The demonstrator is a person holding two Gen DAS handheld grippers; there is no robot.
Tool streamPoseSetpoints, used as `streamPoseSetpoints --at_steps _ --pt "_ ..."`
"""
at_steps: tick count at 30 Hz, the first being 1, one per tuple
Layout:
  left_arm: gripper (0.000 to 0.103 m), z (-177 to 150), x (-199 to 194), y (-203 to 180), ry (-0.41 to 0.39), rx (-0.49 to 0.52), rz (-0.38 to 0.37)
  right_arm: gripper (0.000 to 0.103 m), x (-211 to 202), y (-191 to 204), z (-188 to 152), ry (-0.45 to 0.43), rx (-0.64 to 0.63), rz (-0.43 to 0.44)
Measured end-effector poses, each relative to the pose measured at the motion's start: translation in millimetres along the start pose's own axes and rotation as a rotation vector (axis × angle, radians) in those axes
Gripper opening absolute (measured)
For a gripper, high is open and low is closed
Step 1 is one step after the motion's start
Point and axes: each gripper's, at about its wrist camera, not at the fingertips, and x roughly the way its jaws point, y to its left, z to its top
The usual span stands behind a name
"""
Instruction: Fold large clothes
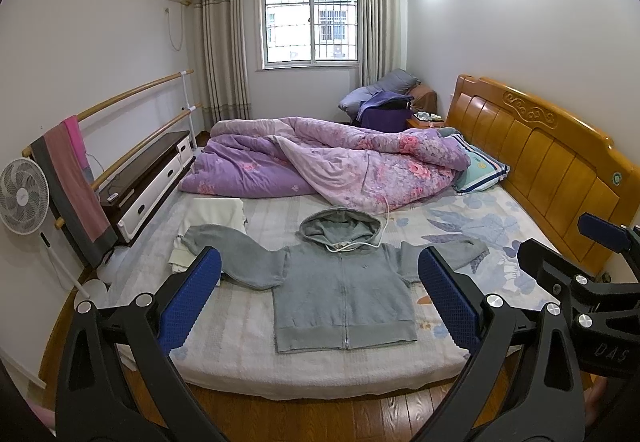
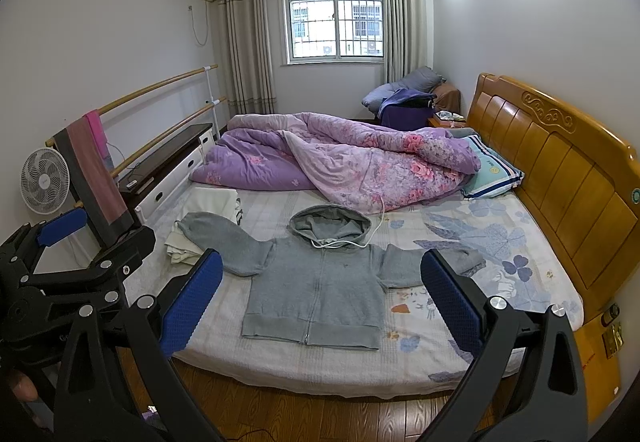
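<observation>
A grey zip-up hoodie (image 1: 342, 298) lies flat on the bed, front up, sleeves spread to both sides, hood toward the quilt. It also shows in the right wrist view (image 2: 316, 294). My left gripper (image 1: 320, 262) is open and empty, held in the air before the foot of the bed, well short of the hoodie. My right gripper (image 2: 322, 264) is open and empty at a similar distance. The right gripper shows at the right edge of the left wrist view (image 1: 600, 238); the left gripper shows at the left edge of the right wrist view (image 2: 60, 228).
A purple floral quilt (image 1: 340, 158) is bunched at the far side of the bed. Folded white cloth (image 1: 212, 222) lies under the hoodie's left sleeve. A wooden headboard (image 1: 540, 162) is on the right. A fan (image 1: 22, 196), a towel rail and a low cabinet (image 1: 152, 178) stand on the left.
</observation>
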Motion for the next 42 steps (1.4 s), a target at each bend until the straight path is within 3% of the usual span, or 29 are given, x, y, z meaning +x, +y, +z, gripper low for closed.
streamPoseSetpoints --at_steps 25,27,42 --pt "0.098 -4 6 6 0.004 -0.007 -0.001 0.096 2 -2 -2 0.013 0.003 0.007" --pt "0.098 -4 7 6 0.005 -0.006 0.0 0.096 18 12 -6 0.015 0.003 0.01" --pt "0.098 -6 9 13 0.01 -0.01 0.002 0.096 26 15 -9 0.025 0.004 0.019"
